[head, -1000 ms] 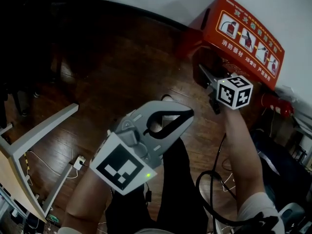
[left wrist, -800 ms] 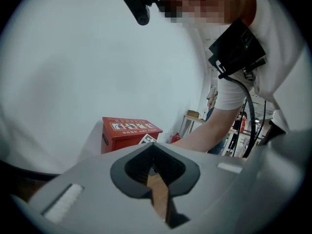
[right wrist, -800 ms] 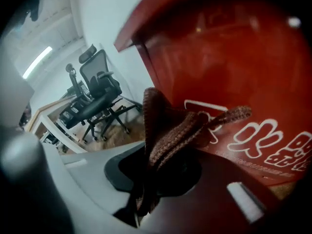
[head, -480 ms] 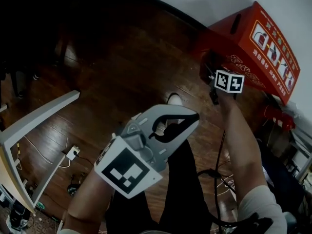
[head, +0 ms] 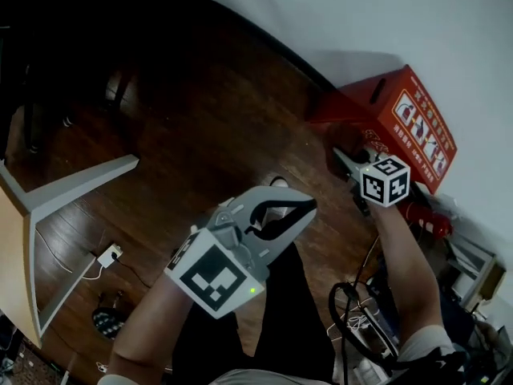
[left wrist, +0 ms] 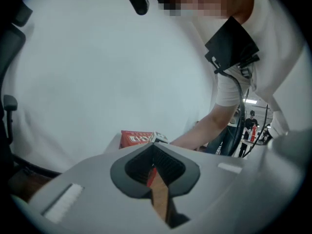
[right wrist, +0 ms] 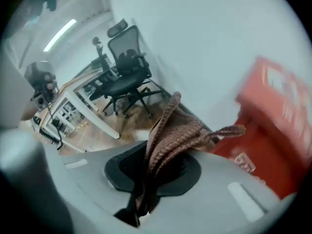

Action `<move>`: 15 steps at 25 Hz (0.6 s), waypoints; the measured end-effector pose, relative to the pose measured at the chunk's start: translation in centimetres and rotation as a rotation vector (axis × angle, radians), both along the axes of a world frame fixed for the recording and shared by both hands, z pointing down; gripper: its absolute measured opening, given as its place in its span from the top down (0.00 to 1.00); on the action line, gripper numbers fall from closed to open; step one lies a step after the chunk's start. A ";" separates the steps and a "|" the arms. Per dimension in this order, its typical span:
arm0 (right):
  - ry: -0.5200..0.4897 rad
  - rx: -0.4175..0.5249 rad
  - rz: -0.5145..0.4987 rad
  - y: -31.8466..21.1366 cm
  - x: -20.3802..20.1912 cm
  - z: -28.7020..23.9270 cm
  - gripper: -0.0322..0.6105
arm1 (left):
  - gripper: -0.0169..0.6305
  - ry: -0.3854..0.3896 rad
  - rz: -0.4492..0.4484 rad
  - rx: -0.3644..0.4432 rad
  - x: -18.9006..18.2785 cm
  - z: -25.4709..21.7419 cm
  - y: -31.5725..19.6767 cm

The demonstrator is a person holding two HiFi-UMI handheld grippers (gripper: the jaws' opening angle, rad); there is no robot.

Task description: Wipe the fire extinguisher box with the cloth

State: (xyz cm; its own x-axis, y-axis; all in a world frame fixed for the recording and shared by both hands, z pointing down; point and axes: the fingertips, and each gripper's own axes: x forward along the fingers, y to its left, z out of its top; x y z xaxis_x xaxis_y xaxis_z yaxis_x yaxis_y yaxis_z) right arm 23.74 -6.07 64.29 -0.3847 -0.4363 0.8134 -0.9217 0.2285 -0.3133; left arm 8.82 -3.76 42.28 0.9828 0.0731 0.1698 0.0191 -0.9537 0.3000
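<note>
Dark wooden floor [head: 184, 111] runs below me up to a plain white wall [head: 377, 22]. My right claw [head: 346, 160] is closed on a brown knitted cloth [right wrist: 170, 130]. The cloth is bunched between the jaws and sticks out beyond their tips. The red rectangular fire extinguisher box [head: 405, 119] stands on the floor by the wall, just ahead of this claw and a little to its right. I cannot tell if the cloth touches the box. My left claw [head: 303, 207] hangs nearer to me, well apart from the box, its jaws together and holding nothing. Far to the left of it stands a pale grey table frame [head: 76, 184]. Beyond the cloth, to the left of my right claw, is a black office chair [right wrist: 124, 67].
</note>
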 end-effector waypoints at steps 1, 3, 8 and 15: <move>0.025 0.008 -0.087 -0.4 -0.7 -2.7 0.87 | 0.97 0.002 -0.011 0.008 -0.7 -1.0 -0.4; 0.104 0.030 -0.307 -1.9 -1.4 -7.9 0.87 | 0.97 0.008 -0.036 0.036 -2.0 -3.0 -1.7; 0.307 -0.016 -0.897 -6.1 0.4 -14.8 0.87 | 0.97 -0.011 -0.101 0.093 -3.8 -6.0 -5.3; 0.466 -0.366 -1.472 -9.6 9.3 -10.5 0.87 | 0.97 -0.022 -0.258 0.022 -0.8 -3.2 -10.5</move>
State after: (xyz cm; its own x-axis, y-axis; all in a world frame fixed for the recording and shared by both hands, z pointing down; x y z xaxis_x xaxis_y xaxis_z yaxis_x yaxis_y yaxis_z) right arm 33.03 -15.68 53.77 0.0263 0.3148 0.9488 0.0005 0.9491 -0.3149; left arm 8.00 -14.26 39.05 0.9645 -0.1837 0.1899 -0.2321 -0.9325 0.2768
